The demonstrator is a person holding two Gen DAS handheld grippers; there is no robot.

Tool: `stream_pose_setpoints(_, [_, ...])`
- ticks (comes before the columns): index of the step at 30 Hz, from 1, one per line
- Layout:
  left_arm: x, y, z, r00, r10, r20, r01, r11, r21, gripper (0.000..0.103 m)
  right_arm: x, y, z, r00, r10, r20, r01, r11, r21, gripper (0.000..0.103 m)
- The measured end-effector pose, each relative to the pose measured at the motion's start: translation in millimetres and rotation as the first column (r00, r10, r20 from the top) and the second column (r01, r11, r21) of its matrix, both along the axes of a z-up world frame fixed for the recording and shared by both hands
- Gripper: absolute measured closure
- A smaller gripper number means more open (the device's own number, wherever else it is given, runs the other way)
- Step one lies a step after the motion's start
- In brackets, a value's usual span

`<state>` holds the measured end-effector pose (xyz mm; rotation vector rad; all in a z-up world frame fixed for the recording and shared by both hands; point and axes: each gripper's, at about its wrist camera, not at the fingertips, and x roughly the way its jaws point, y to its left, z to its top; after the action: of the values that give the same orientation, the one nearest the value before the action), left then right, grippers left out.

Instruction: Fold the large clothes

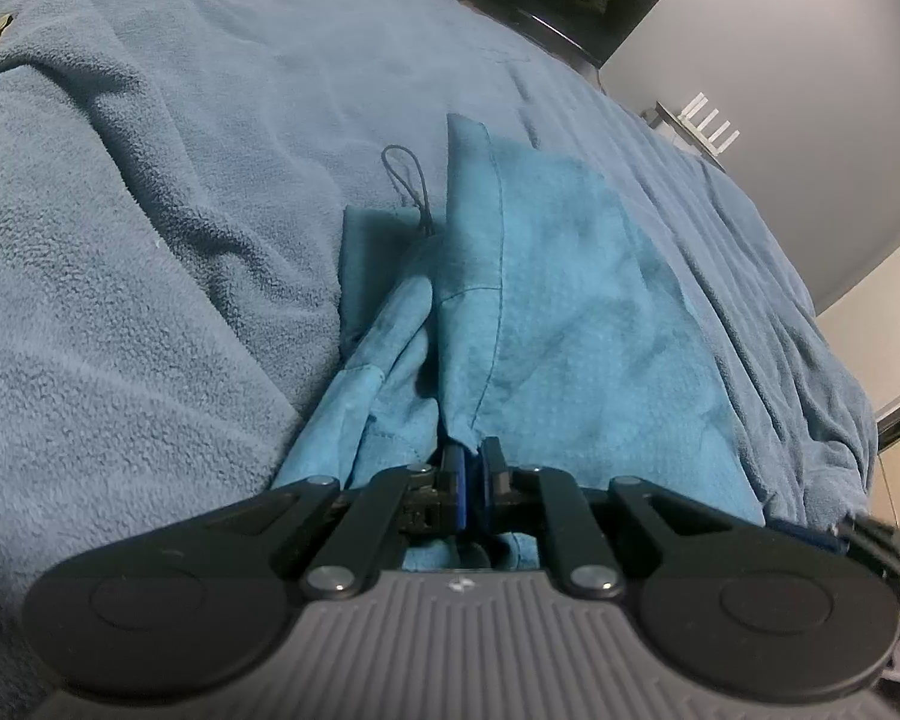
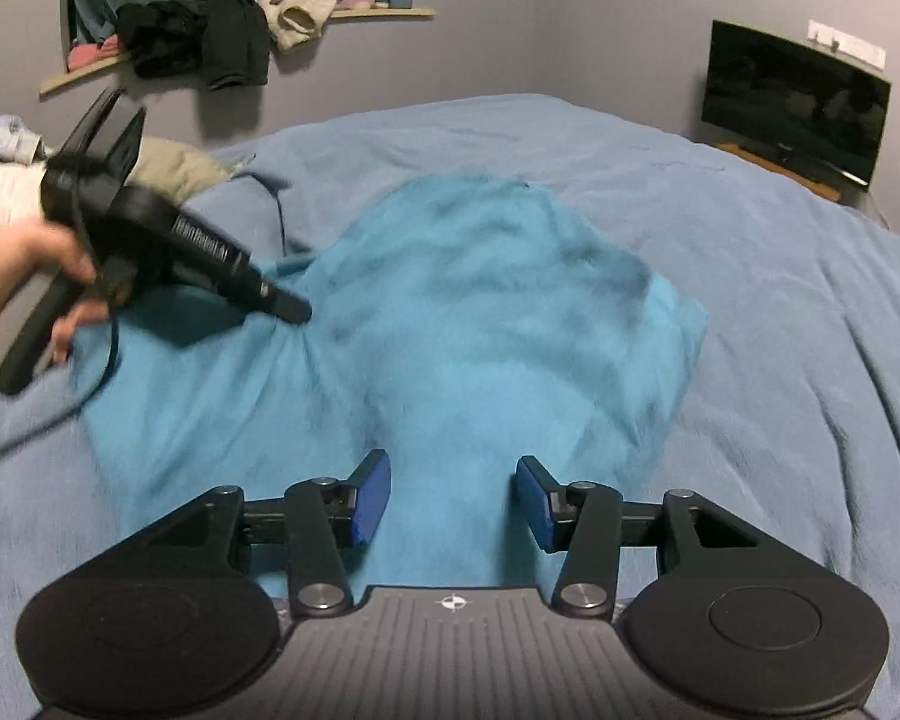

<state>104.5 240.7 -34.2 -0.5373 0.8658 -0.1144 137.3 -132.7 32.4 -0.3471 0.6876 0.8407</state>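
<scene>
A teal garment lies bunched on the blue bed blanket. In the left wrist view the garment shows folds, a seam and a dark drawstring loop. My left gripper is shut on an edge of the garment; it also shows in the right wrist view, held by a hand at the garment's left side. My right gripper is open and empty, hovering over the garment's near part, blue pads apart.
A dark TV stands on a low stand at the far right. A wall shelf holds piled clothes. More clothes lie at the bed's far left. A white router sits beyond the bed.
</scene>
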Motion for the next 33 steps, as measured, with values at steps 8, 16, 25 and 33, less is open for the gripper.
stream_pose_setpoints(8, [1,0,-2,1.0,0.003,-0.01,-0.003,1.0,0.008,0.095,-4,8,-26,1.0,0.005,0.0,-0.005,0.999,-0.043,0.05])
stream_pose_setpoints(16, [-20,-19,21,1.0,-0.011,0.013,0.009,0.99,0.14,0.079,-14,-23,-4,0.995,-0.002,-0.096,0.005,1.0,0.031,0.052])
stream_pose_setpoints(25, [-66,-54,55,0.997,-0.071,-0.009,0.07,0.953,0.295,0.032,0,-33,-19,0.98,-0.047,-0.191,0.063,0.995,0.076,0.046])
stream_pose_setpoints(33, [-98,-69,66,0.99,-0.137,-0.025,0.135,0.899,0.415,0.036,1,-33,-22,0.977,-0.059,-0.203,0.078,0.993,0.086,0.045])
